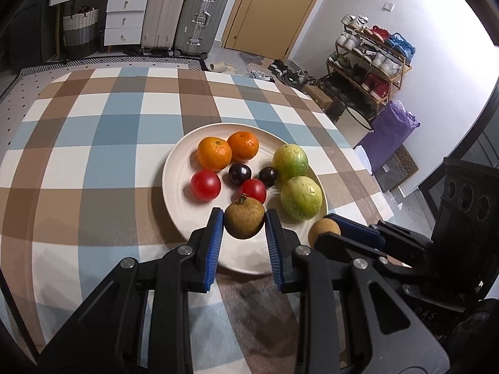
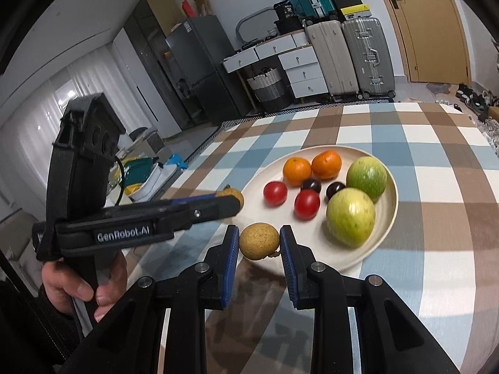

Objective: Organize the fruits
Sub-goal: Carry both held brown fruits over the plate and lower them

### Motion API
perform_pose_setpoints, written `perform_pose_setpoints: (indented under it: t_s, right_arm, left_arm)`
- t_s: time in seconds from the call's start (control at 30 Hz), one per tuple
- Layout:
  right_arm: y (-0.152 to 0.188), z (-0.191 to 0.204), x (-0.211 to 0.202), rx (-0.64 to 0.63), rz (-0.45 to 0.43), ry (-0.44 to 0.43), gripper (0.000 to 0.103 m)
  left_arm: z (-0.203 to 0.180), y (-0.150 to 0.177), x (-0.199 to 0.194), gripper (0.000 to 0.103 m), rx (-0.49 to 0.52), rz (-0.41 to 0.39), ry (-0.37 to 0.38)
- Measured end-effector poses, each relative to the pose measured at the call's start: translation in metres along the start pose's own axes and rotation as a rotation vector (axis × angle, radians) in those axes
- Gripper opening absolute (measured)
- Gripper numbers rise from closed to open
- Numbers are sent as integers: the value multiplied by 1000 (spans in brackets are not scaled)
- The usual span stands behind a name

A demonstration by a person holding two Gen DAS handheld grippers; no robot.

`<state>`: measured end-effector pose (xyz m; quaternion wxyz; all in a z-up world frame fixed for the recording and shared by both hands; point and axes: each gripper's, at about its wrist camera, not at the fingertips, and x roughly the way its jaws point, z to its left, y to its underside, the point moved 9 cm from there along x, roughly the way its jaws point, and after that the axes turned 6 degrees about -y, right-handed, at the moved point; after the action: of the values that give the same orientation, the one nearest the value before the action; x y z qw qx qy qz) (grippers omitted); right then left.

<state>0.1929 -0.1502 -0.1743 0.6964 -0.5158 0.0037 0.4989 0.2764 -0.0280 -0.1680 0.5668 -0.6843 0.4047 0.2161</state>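
Note:
A cream plate (image 1: 177, 199) (image 2: 386, 218) on the checked tablecloth holds two oranges (image 1: 214, 153), two red tomatoes (image 1: 205, 184), two dark plums (image 1: 239, 173) and two green fruits (image 1: 301, 198). My left gripper (image 1: 244, 222) is shut on a brown fruit with a stem (image 1: 244, 220) above the plate's near rim; it also shows in the right wrist view (image 2: 232, 195). My right gripper (image 2: 259, 240) is shut on a second, yellow-brown fruit (image 2: 259, 240) above the plate's near edge; that fruit shows in the left wrist view (image 1: 322, 233) too.
The table (image 1: 93, 143) has a blue, brown and white checked cloth. Suitcases (image 1: 199, 18), white drawers (image 1: 124, 18) and a shoe rack (image 1: 371, 59) stand beyond it. A hand (image 2: 81, 283) grips the left tool.

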Motion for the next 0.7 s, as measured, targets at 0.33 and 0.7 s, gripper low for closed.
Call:
perform_pose_setpoints:
  t_s: [0.33, 0.7]
  right_arm:
    - [-17, -20, 15, 8, 11, 6, 27]
    - [-25, -32, 25, 23, 15, 25, 32]
  left_arm:
    - [-2, -10, 30, 24, 0, 53, 15]
    - [1, -16, 47, 24, -9, 60, 3]
